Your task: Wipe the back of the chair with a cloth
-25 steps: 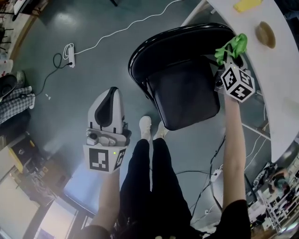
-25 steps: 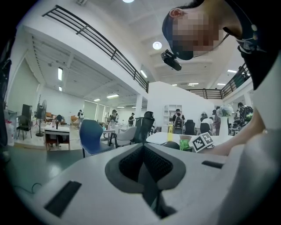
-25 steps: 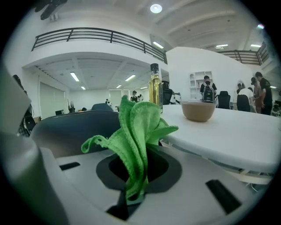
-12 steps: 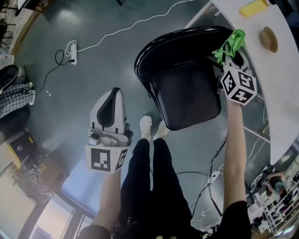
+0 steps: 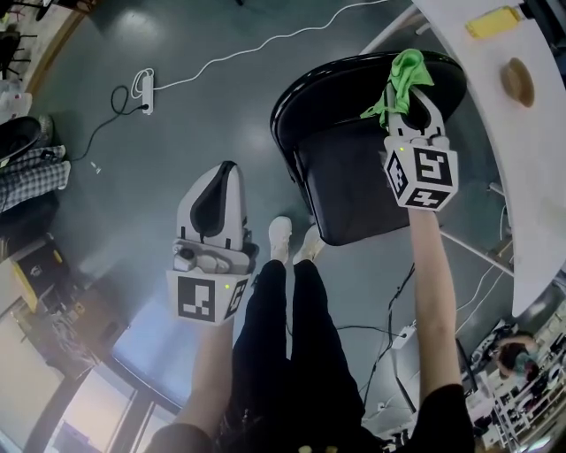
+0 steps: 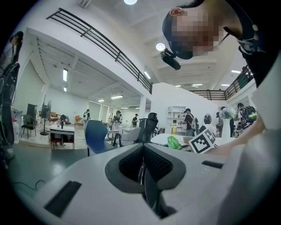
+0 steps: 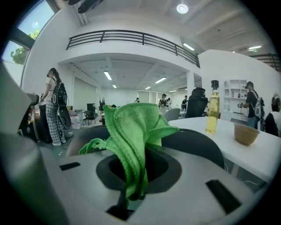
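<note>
Right gripper view: right gripper [image 7: 131, 193] clamped tight on green cloth [image 7: 131, 127], cloth bunched upright above black chair back [image 7: 199, 147]. Left gripper [image 5: 212, 199] closed on nothing, held left of chair, well apart. White table [image 5: 531, 150] at far right.

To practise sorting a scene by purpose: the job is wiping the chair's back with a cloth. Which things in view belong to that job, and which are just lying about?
Belongs to the job:
green cloth, clamped in the right gripper
black chair

Lying about:
power strip on the floor
yellow item and brown bowl on the white table
left gripper, shut and empty
</note>
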